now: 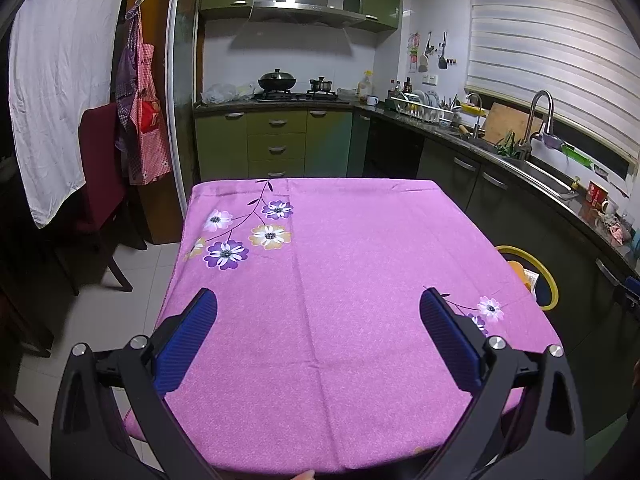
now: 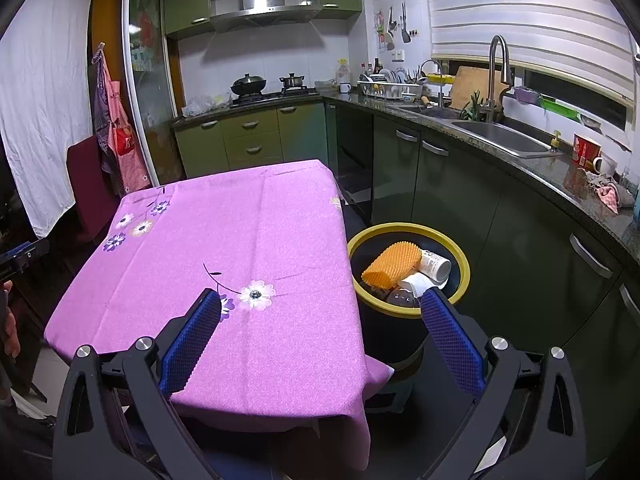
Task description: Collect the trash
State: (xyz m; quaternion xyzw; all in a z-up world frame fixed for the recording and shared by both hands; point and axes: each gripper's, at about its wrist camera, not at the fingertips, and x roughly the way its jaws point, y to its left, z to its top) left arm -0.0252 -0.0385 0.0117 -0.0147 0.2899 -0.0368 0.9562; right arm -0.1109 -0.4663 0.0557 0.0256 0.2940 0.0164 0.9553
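A yellow-rimmed black bin [image 2: 464,256] stands on the floor right of the table. It holds an orange foam net [image 2: 394,262], a white paper cup [image 2: 436,266], crumpled white paper [image 2: 416,282] and a clear piece [image 2: 402,300]. The bin's rim also shows in the left wrist view [image 1: 550,276]. My left gripper [image 1: 318,300] is open and empty above the pink flowered tablecloth [image 1: 340,280]. My right gripper [image 2: 320,304] is open and empty over the table's right front corner, its right finger [image 2: 452,336] in front of the bin.
A dark red chair [image 1: 100,184] stands left of the table. Green cabinets [image 1: 276,140] and a stove with pots [image 1: 280,80] are behind. A dark counter with a sink [image 2: 500,136], dish rack [image 2: 390,88] and cups [image 2: 586,150] runs along the right.
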